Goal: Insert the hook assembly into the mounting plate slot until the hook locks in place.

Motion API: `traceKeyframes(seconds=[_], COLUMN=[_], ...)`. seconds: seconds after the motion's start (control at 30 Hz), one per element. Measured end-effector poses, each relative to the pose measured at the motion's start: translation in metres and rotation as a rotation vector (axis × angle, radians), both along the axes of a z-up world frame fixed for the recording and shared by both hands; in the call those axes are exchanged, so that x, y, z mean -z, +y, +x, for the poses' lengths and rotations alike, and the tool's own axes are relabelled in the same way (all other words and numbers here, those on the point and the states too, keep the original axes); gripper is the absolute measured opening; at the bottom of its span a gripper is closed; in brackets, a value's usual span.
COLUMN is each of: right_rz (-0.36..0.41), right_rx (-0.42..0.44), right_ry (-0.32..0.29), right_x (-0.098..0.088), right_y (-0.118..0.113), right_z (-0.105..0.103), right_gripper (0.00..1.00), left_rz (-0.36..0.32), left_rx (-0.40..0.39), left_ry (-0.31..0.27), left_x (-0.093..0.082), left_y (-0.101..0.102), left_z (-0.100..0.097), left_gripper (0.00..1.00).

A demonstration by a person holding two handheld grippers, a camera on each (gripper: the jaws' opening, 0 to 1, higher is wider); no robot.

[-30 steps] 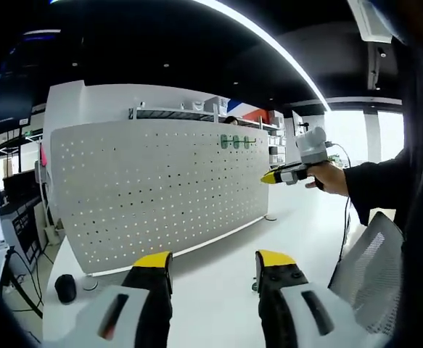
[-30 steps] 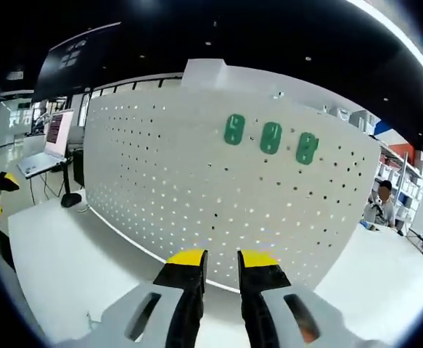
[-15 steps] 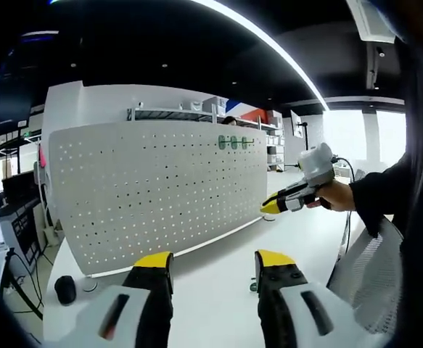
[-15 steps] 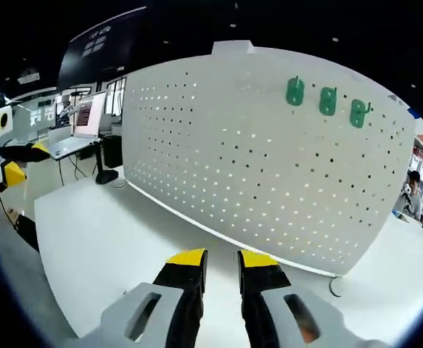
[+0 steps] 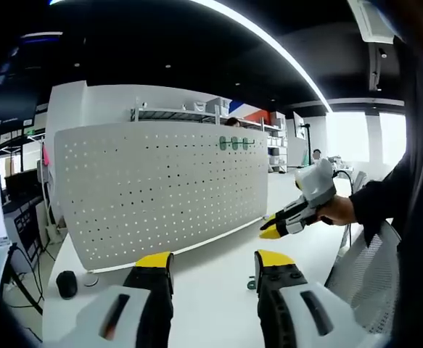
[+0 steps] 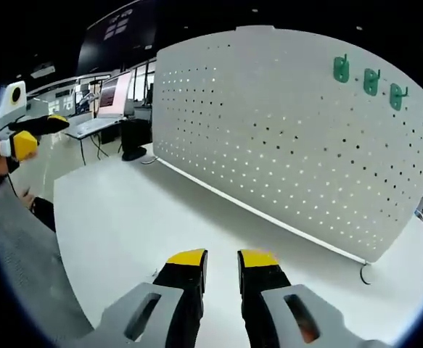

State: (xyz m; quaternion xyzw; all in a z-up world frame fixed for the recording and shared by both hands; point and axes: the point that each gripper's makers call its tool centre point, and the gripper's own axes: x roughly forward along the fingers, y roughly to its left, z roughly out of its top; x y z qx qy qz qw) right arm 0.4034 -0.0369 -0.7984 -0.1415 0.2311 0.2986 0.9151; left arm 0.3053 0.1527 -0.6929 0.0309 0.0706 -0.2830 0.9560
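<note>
I find the right gripper (image 6: 223,259) has dropped away from the pegboard (image 6: 284,138) over the last second. A second ago its view faced the three green hooks (image 6: 371,80) almost square on; now they sit high at the upper right of that view and the white table (image 6: 146,217) lies under the jaws. In the left gripper view the right gripper (image 5: 284,221) has sunk from the height of the hooks (image 5: 233,143) to just above the table (image 5: 211,268), its yellow tips pointing down and left, a hand (image 5: 339,210) behind it.

Right gripper: jaws narrowly parted, nothing between them. Left gripper (image 5: 213,261): jaws well apart, nothing held, hovering over the table in front of the board. It has barely moved.

The three hooks are seated in the top row of the board, side by side, near its right end. I cannot tell from here whether any is fully locked. A small dark green piece (image 5: 250,284) lies on the table just beside the left gripper's right jaw; too small to identify, possibly another hook.

My reading: the right gripper is retreating from the board with no load, so either an insertion is finished or it is heading for a fresh part on the table
</note>
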Motion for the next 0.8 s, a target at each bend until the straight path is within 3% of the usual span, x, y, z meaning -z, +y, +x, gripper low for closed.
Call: traceKeyframes(seconds=[0.8], right_rz=[-0.038], right_rx=[-0.075], right_ry=[0.094], right_x=[0.034], right_y=[0.014], right_z=[-0.010], right_gripper=[0.15], left_rz=[-0.005], left_rx=[0.006], left_ry=[0.011], left_x=[0.002], left_y=[-0.001], left_z=[0.013], left_gripper=[0.46])
